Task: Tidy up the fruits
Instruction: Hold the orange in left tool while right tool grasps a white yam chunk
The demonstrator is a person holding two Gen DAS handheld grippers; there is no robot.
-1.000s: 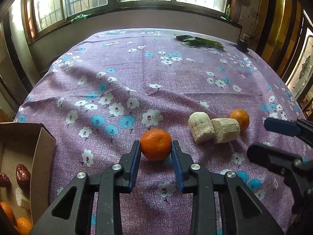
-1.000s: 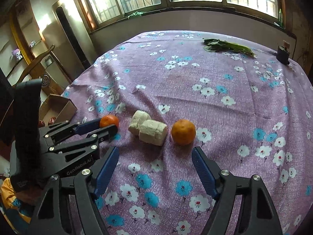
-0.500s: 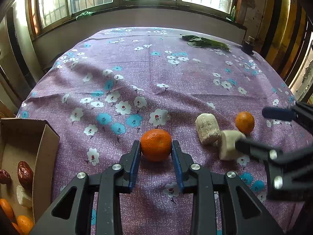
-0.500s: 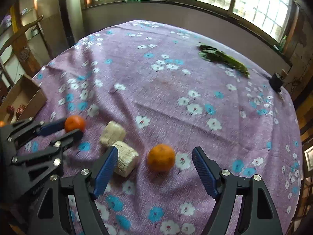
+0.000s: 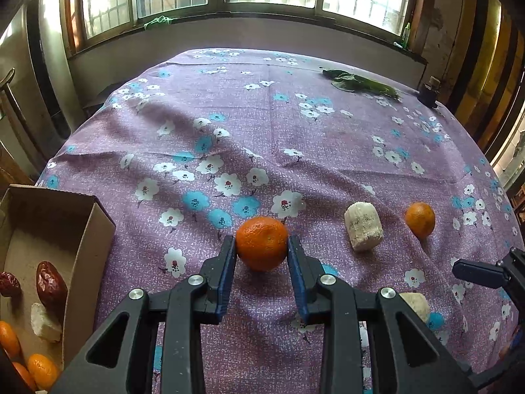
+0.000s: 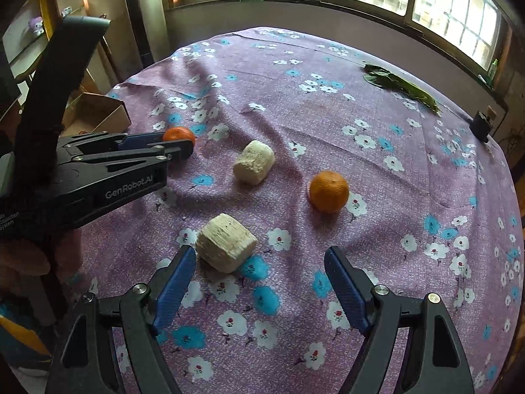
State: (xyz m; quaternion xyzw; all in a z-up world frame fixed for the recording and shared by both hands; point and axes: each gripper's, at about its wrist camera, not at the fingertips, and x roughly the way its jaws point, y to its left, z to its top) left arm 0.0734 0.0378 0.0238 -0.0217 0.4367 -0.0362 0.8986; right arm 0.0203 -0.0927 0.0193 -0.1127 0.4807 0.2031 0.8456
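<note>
Box: an open brown cardboard box point(image 5: 92, 229) sat at the table's edge, at 8 o'clock in the left wrist view.
Box contents: two wrinkled dark red dates point(image 5: 51, 284), a pale cream chunk point(image 5: 44, 321) and three small orange fruits point(image 5: 41, 369) lay on its floor.
Left claw: the left gripper point(image 5: 262, 246) was clamped on a round orange mandarin point(image 5: 262, 242), its blue pads pressed to the fruit's two sides, above the purple flowered tablecloth point(image 5: 295, 138).
Right claw: the right gripper point(image 6: 261, 261) stood wide apart and had just been opening; nothing was pressed between its pads.
Nearest piece: a cream ridged cylinder point(image 6: 226, 246) lay on the cloth at 12 o'clock from the right gripper's left pad, just beside its tip; contact could not be judged.
Loose pieces: a second cream cylinder point(image 6: 254, 161) and a second orange mandarin point(image 6: 328, 191) lay apart, mid-cloth.
Far edge: green leaves point(image 6: 400, 87) lay at 1 o'clock.
Cut off: the box ran out of the frame's left border, so its full contents were unseen; one orange fruit showed only partly.
Hard to tell: a small dark object point(image 6: 480, 124) at the cloth's right rim.
</note>
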